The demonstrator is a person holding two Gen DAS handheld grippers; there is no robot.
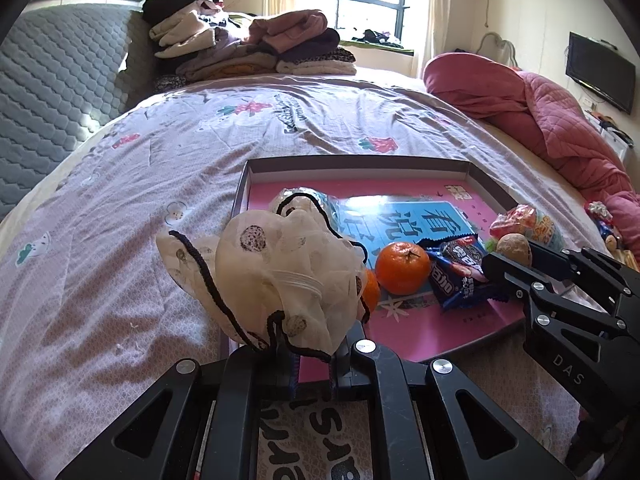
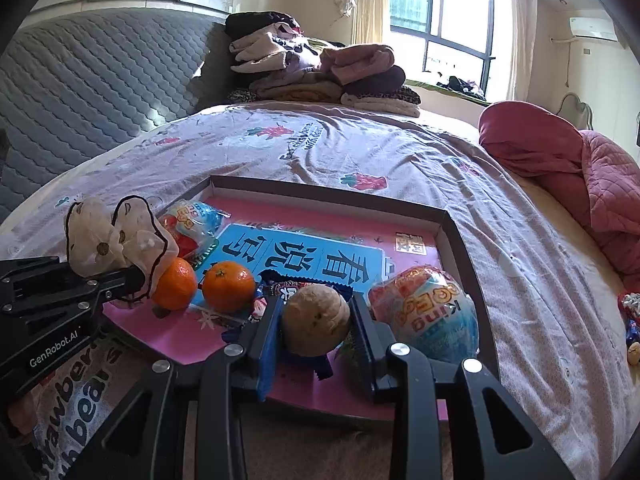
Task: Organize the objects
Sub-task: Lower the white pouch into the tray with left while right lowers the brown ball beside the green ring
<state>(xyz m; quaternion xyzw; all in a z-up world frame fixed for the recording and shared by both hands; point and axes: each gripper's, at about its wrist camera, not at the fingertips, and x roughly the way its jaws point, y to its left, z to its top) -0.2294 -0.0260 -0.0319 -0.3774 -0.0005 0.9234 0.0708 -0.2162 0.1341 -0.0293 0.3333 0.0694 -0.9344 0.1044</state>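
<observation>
A shallow pink box tray [image 1: 472,320] [image 2: 328,220] lies on the bed. In it are two mandarins [image 1: 402,268] [image 2: 229,286] [image 2: 174,284], a blue snack packet [image 1: 460,276] and two round candy bags [image 2: 426,316] [image 2: 194,220]. My left gripper [image 1: 312,360] [image 2: 132,280] is shut on a sheer white drawstring pouch [image 1: 272,272] [image 2: 116,236] held above the tray's left edge. My right gripper [image 2: 316,332] [image 1: 504,264] is shut on a brown walnut [image 2: 316,320] [image 1: 514,248] just above the tray's near right part.
Folded clothes [image 1: 256,48] [image 2: 320,72] are piled at the far end of the bed. A red quilt [image 1: 540,120] [image 2: 580,168] is bunched on the right. Small snacks [image 2: 632,320] lie on the sheet to the right of the tray. A grey headboard [image 1: 52,92] stands on the left.
</observation>
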